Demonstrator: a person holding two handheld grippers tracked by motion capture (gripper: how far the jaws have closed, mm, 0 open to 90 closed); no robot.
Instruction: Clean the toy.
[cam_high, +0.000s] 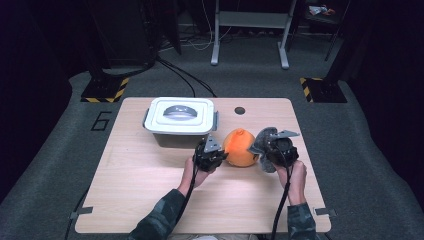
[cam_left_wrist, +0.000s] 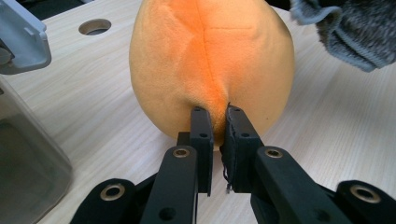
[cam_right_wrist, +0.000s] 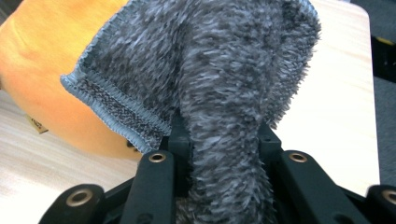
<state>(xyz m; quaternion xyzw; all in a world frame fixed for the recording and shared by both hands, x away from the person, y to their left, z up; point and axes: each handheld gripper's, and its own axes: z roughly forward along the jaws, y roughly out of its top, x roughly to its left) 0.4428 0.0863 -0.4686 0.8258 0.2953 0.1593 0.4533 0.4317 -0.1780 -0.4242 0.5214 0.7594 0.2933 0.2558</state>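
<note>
An orange plush ball (cam_high: 241, 149) sits on the wooden table (cam_high: 140, 180), just right of the middle. My left gripper (cam_high: 222, 153) meets it from the left; in the left gripper view the jaws (cam_left_wrist: 218, 117) are shut, pinching a fold of the orange plush (cam_left_wrist: 210, 56) at its lower side. My right gripper (cam_high: 262, 151) is at the ball's right side, shut on a fluffy grey cloth (cam_high: 263, 137). In the right gripper view that cloth (cam_right_wrist: 219, 70) drapes up over the jaws (cam_right_wrist: 224, 136) and hides the tips, with the plush (cam_right_wrist: 42, 70) behind it on the left.
A grey lidded plastic box (cam_high: 180, 120) stands behind and left of the ball, close to my left gripper; its wall (cam_left_wrist: 28, 154) shows at the left. A round hole (cam_high: 239, 110) is in the tabletop behind the ball. Dark floor surrounds the table.
</note>
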